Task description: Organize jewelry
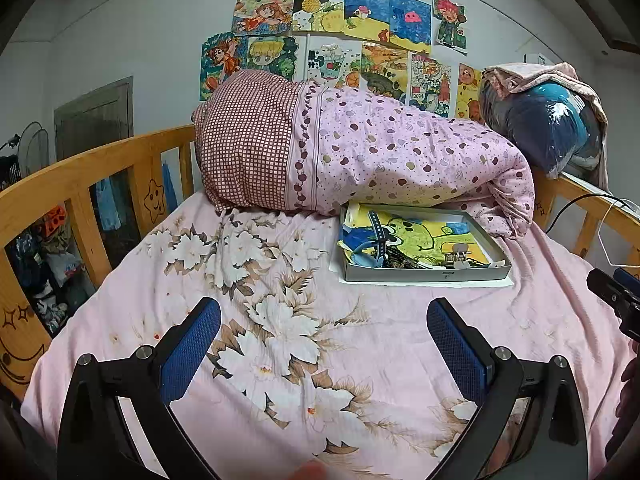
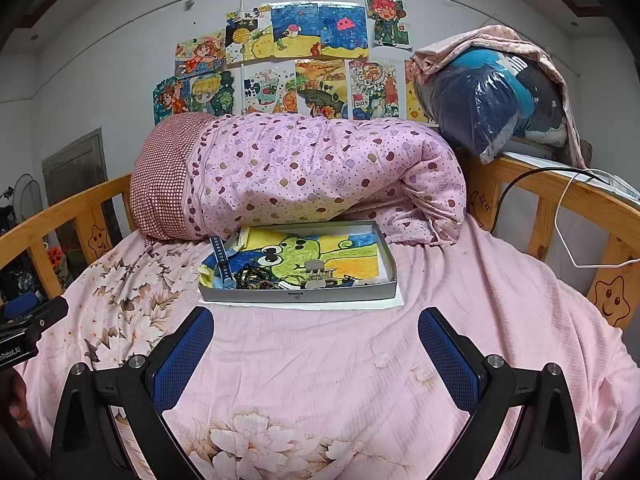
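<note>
Right wrist view, right tool (image 2: 316,344) spread wide, left tool (image 1: 324,336) likewise, shallow grey cardboard tray (image 2: 298,295), rumpled sheet (image 2: 460,292)

The bed sheet (image 2: 460,320) is matt pink cloth with a fine ribbed weave, and the rolled quilt (image 2: 320,172) at the far side is soft printed cotton, creased. The bed rail (image 2: 560,196) is smooth varnished wood, while the bag (image 2: 492,108) far right is glossy, crinkled clear plastic. The shallow tray (image 2: 296,294) looks like matt grey card lined with a crayoned paper drawing, and both grippers' pads (image 2: 180,360) are rough-textured blue on matt black plastic with shiny metal bolts.
</note>
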{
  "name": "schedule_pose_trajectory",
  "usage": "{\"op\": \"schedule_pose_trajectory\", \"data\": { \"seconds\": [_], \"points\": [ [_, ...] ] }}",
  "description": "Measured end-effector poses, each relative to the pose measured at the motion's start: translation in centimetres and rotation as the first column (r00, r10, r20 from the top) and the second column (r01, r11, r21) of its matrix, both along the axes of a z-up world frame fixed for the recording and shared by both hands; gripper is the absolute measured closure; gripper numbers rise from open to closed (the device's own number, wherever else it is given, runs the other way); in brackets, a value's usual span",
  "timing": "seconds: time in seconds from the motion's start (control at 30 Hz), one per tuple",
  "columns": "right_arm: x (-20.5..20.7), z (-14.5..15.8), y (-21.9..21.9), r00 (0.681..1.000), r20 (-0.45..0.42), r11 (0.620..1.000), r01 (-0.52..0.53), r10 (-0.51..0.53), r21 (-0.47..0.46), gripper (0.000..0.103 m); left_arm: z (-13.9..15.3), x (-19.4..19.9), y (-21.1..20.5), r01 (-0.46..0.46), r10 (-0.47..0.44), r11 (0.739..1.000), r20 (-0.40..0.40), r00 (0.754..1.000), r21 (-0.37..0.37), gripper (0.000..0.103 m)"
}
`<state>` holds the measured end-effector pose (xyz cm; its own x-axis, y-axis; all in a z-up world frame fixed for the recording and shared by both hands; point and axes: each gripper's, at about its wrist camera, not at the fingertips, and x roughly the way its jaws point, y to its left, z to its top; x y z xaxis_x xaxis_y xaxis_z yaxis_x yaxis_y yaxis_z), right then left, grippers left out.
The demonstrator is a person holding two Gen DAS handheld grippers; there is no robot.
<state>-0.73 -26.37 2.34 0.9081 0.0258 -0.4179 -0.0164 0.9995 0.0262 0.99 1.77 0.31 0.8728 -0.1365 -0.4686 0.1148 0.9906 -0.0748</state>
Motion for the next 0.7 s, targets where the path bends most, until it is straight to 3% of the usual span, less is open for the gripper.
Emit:
{"op": "schedule_pose_trajectory", "data": {
  "seconds": [0.7],
  "points": [
    [-0.02, 0.01, -0.04, 1.000, -0.001, 1.000, 0.000, 0.000, 0.001, 0.000, 0.02, 0.01, -0.04, 0.001, -0.001, 1.000, 0.002, 1.000, -0.001, 0.002]
  ]
}}
